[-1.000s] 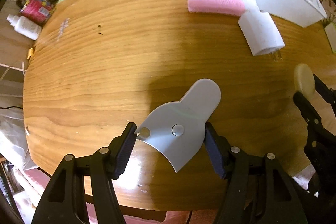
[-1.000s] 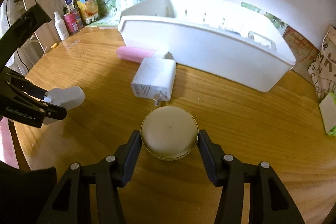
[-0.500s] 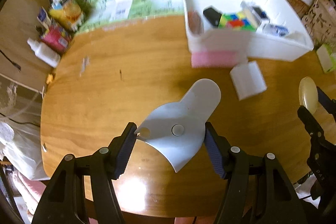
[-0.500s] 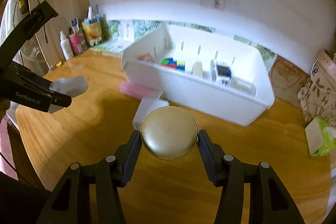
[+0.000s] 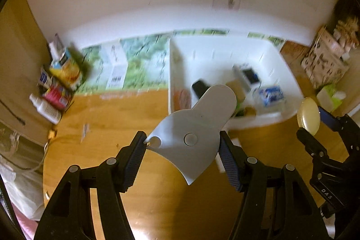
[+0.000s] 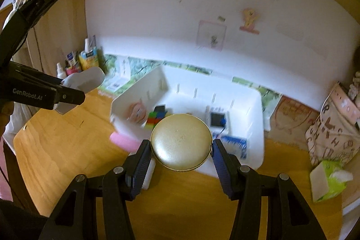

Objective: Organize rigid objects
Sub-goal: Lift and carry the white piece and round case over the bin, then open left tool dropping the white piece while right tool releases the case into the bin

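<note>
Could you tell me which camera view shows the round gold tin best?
The right wrist view: the gold tin sits centred and large between the right gripper's pads, its domed face fully visible. The left wrist view shows it only small and edge-on near the right border, beside the white bin.

Pale grey plate, gold round tin, white bin, pink block
</note>
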A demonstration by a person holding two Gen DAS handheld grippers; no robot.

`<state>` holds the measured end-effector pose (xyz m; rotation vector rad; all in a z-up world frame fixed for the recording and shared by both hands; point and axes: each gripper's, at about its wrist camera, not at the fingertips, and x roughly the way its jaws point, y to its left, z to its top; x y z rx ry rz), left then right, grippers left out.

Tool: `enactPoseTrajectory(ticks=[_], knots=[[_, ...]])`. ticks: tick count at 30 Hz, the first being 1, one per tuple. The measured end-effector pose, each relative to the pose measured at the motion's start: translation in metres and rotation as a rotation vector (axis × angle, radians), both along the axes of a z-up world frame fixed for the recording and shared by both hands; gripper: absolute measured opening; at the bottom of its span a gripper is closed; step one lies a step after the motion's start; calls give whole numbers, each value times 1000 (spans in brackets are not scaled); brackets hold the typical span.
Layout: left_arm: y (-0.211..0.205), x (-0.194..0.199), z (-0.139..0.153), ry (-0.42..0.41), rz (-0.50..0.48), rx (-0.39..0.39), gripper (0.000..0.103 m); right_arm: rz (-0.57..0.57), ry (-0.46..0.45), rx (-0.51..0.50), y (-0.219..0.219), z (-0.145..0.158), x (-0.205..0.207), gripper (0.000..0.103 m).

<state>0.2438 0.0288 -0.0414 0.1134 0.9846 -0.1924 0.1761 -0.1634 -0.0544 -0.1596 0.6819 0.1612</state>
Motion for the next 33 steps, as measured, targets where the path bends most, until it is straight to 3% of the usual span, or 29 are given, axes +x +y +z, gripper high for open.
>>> enactPoseTrajectory(ticks=[9, 13, 26, 30, 33], knots=[[-14, 27, 13, -133, 8, -136, 68, -69, -25, 53, -32, 1, 36, 55], [-21, 44, 4, -168, 34, -137, 68, -95, -35, 94, -43, -10, 49, 55], [-29, 94, -47, -29, 107, -133, 68, -182, -19, 187, -61, -46, 78, 56], [-34, 101, -60, 51, 90, -110, 68, -207, -1, 189, -65, -49, 78, 75], [-35, 99, -56, 37, 89, -107, 73, -225, 2, 181, -66, -48, 76, 78]])
